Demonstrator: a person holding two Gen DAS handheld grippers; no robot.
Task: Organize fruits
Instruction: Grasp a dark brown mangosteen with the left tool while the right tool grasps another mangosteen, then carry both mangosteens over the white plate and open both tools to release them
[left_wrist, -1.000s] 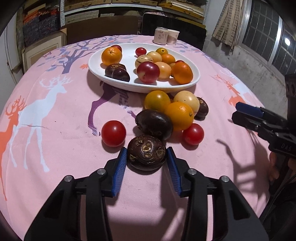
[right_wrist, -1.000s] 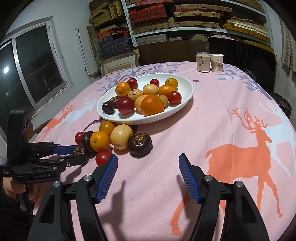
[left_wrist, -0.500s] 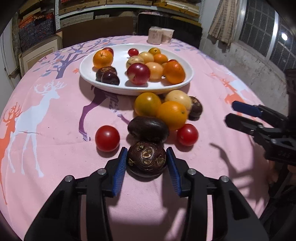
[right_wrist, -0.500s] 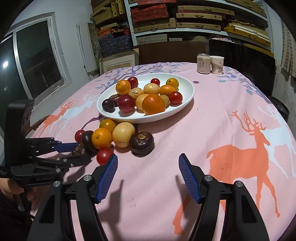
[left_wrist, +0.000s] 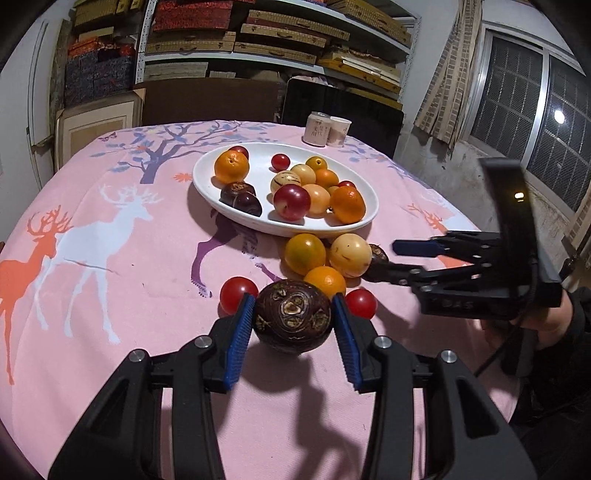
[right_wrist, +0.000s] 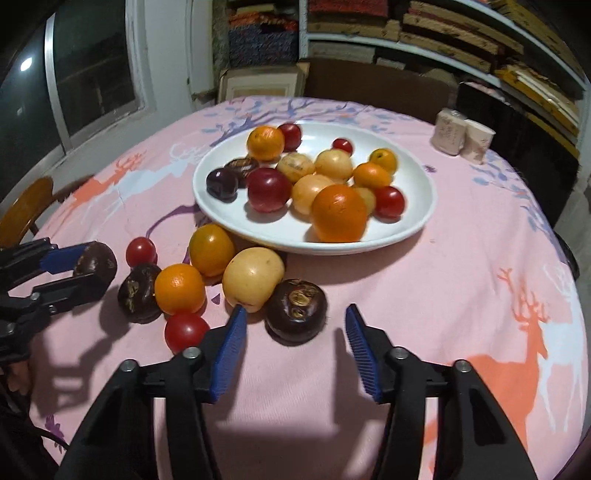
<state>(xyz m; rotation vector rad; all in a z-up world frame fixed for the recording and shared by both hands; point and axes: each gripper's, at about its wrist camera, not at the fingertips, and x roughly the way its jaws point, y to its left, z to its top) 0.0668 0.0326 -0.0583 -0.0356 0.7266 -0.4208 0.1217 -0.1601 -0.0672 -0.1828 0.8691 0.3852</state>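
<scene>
My left gripper (left_wrist: 293, 325) is shut on a dark brown mangosteen (left_wrist: 292, 316) and holds it lifted above the pink tablecloth; it also shows in the right wrist view (right_wrist: 96, 264). My right gripper (right_wrist: 295, 345) is open, its jaws on either side of another dark mangosteen (right_wrist: 296, 311) that lies on the cloth. A white oval plate (right_wrist: 417, 218) holds several oranges, plums and tomatoes. Loose fruit lies in front of the plate: an orange (right_wrist: 180, 288), a yellow fruit (right_wrist: 253, 277), a tomato (right_wrist: 185, 331) and a third mangosteen (right_wrist: 139, 291).
A can and a paper cup (right_wrist: 461, 138) stand at the far side of the round table. Shelves with boxes fill the back wall. A window is on one side, a wooden chair (right_wrist: 26, 210) at the table's edge.
My left gripper has lifted the mangosteen off the cloth. My right gripper has moved forward and left, so its open jaws now flank the mangosteen near the yellow fruit.
</scene>
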